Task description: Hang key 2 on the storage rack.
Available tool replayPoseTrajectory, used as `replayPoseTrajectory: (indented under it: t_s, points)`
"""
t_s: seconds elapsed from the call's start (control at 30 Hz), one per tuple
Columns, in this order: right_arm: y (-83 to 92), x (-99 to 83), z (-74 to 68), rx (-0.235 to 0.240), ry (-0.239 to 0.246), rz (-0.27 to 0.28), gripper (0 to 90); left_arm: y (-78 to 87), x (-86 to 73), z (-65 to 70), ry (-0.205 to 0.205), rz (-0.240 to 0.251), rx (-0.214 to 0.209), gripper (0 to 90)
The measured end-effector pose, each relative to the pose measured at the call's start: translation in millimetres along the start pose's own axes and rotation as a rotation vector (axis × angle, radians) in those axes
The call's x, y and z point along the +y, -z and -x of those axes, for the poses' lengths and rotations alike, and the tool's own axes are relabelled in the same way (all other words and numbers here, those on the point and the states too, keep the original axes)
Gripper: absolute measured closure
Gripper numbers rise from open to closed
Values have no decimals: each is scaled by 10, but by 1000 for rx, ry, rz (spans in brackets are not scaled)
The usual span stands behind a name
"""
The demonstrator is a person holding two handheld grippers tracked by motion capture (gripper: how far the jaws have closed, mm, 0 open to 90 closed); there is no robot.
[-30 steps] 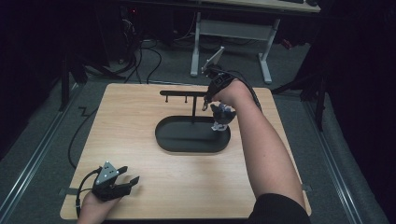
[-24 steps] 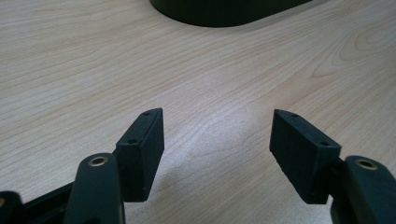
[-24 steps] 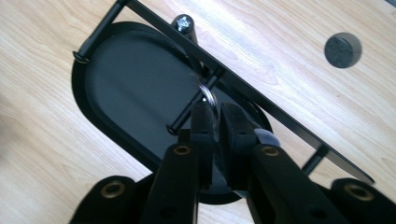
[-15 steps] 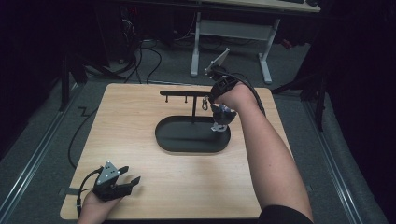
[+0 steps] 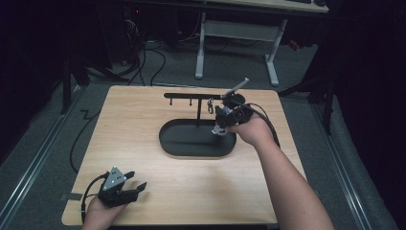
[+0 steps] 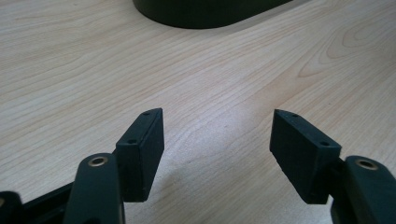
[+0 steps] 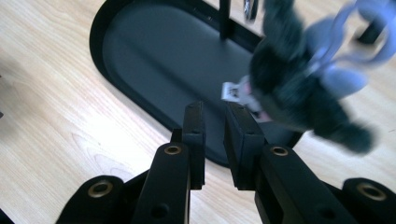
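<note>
A black stand has an oval tray [image 5: 182, 143] and a post carrying a hook bar [image 5: 191, 96]. A metal key ring [image 5: 209, 106] hangs from the bar. My right gripper [image 5: 219, 127] is over the tray's right end. In the right gripper view, a dark grey fluffy toy [image 7: 294, 88] with lilac loops and a white tag hangs blurred just beyond the right gripper [image 7: 215, 109]. Its jaws have just been opening and stand slightly apart with nothing between them. My left gripper [image 5: 138, 189] rests open at the table's near left corner, and the left gripper [image 6: 217, 126] holds nothing.
The wooden table [image 5: 143, 120] carries just the stand. A cable [image 5: 268, 124] trails from the right gripper over the wrist. Behind the table stand a white desk frame [image 5: 239, 33] and floor cables.
My right hand has drawn back from the hook bar toward me and lower over the tray, and its jaws have parted off the toy. The left gripper has not moved.
</note>
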State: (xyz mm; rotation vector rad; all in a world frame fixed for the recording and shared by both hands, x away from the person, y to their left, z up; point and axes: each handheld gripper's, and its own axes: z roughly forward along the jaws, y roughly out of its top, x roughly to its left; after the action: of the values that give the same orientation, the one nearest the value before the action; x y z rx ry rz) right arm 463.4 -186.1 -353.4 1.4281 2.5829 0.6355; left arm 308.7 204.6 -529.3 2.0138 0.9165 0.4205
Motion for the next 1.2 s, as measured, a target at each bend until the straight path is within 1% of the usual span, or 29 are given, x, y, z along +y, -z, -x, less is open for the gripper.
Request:
replayPoseTrajectory:
  t_s: [0.03,0.1,0.13,0.17,0.23,0.3,0.37,0.43,0.53,0.6,0.67,0.7,0.73,0.77,0.83,0.97,1.0,1.03,1.07,1.13,1.17,1.2]
  points:
    - [-35,-82,9,1,-1,7,787,-3,-1,4,-4,-2,2,359]
    - [-89,-197,12,-15,5,9,772,-5,-2,11,-4,-7,1,359]
    - [-128,-285,21,-9,7,20,762,-6,-2,14,-3,-7,-1,359]
    - [-158,-359,26,5,-4,34,761,-7,-3,16,-3,-7,-1,358]
    - [-230,-506,12,4,2,42,761,-12,-4,23,-4,-9,-1,359]
    - [-298,-635,4,16,0,53,748,-19,-6,30,-6,-12,-3,359]
    - [-376,-799,-9,6,2,67,734,-29,-8,40,-7,-13,-5,359]
    - [-448,-940,-10,2,-2,75,727,-33,-7,49,-11,-17,-9,358]
    - [-532,-1138,-3,17,-20,114,724,-41,-7,61,-16,-16,-14,358]
    - [-572,-1248,-5,10,-32,137,719,-46,-7,66,-17,-16,-16,358]
    - [-619,-1392,3,13,-52,175,710,-51,-9,73,-19,-18,-17,358]
    - [-640,-1456,3,2,-56,192,706,-50,-8,75,-22,-22,-18,358]
    - [-659,-1522,1,-9,-49,209,704,-54,-9,81,-21,-18,-17,358]
    - [-680,-1590,-5,-11,-54,225,694,-53,-7,85,-22,-18,-16,358]
    - [-719,-1727,-6,-4,-66,272,682,-54,-4,91,-27,-16,-20,358]
    - [-747,-1979,-29,-10,-89,354,659,-55,9,116,-35,-13,-28,358]
    - [-750,-2064,-35,-11,-100,382,651,-55,13,125,-38,-10,-29,358]
    - [-745,-2132,-44,-6,-114,399,644,-55,17,136,-39,-8,-33,358]
    - [-732,-2205,-63,-18,-120,417,632,-53,22,146,-41,-7,-39,358]
    - [-701,-2387,-103,-63,-103,484,603,-53,32,172,-44,0,-49,357]
    - [-677,-2465,-110,-68,-109,501,560,-52,38,186,-46,1,-53,357]
    - [-642,-2501,-99,-57,-118,510,467,-52,45,200,-48,5,-58,357]
